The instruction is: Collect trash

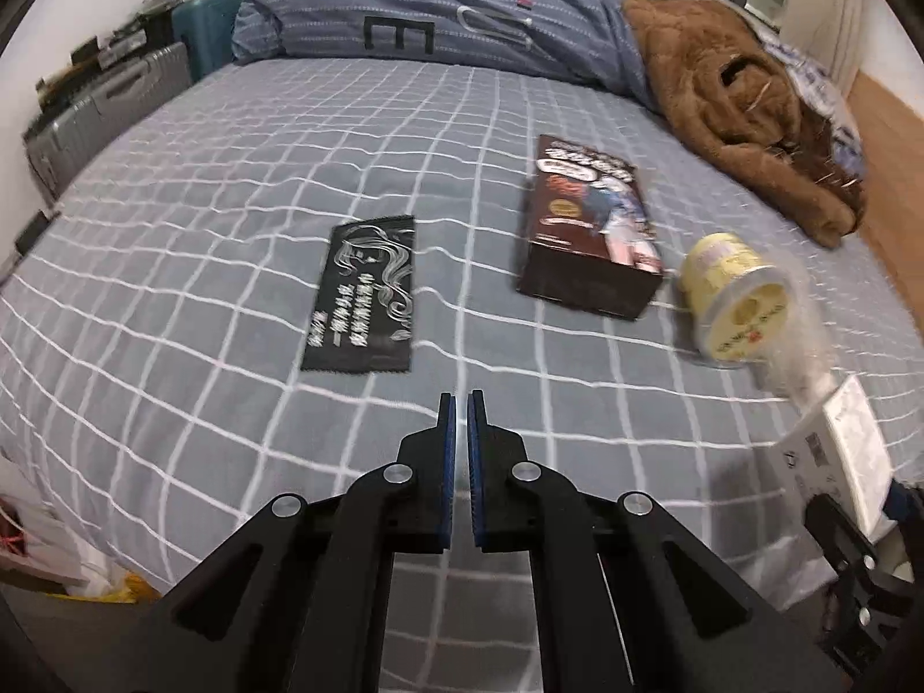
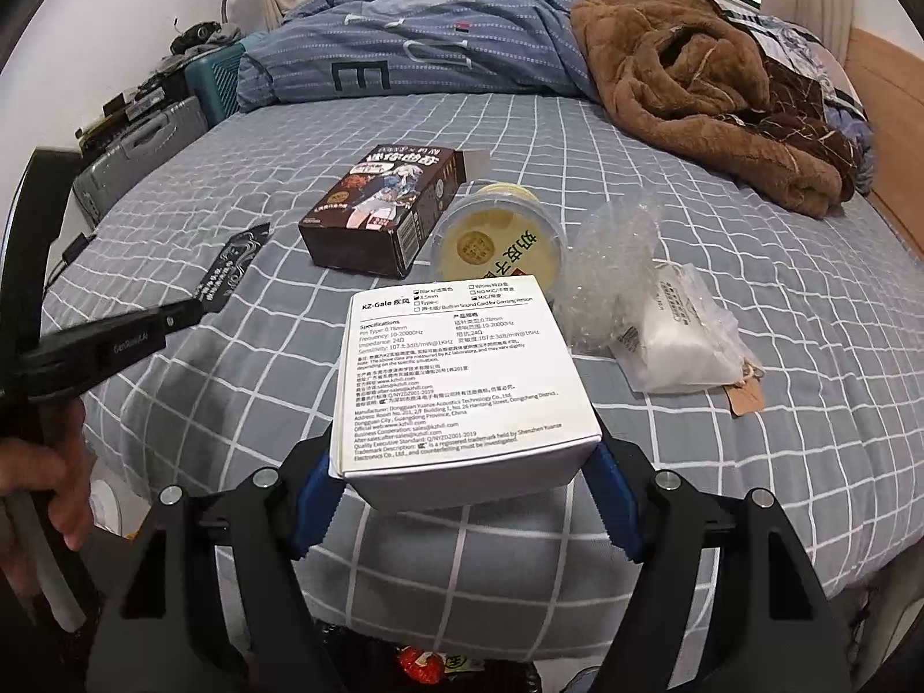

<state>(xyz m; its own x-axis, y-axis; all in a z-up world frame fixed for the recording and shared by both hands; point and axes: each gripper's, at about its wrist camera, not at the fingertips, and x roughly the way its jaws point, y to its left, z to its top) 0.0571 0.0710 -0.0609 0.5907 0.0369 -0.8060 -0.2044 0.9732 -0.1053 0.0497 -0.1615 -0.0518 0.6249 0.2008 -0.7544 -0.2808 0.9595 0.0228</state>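
Note:
My right gripper [image 2: 462, 462] is shut on a white printed box [image 2: 456, 375] and holds it above the bed's near edge; the box also shows in the left wrist view [image 1: 843, 450]. My left gripper [image 1: 461, 410] is shut and empty, hovering just short of a flat black wrapper [image 1: 364, 294]. A dark brown snack box [image 1: 589, 225] lies on the bed, with a yellow lidded cup [image 1: 733, 294] on its side beside it. Crumpled bubble wrap [image 2: 612, 265] and a clear bag of white material [image 2: 681, 341] lie to the right.
The bed has a grey checked sheet [image 1: 231, 231]. A blue duvet [image 1: 450, 17] and brown fleece garment [image 1: 745, 110] lie at the far end. Suitcases [image 1: 110, 104] stand left of the bed. A bag with trash [image 2: 427, 664] sits below my right gripper.

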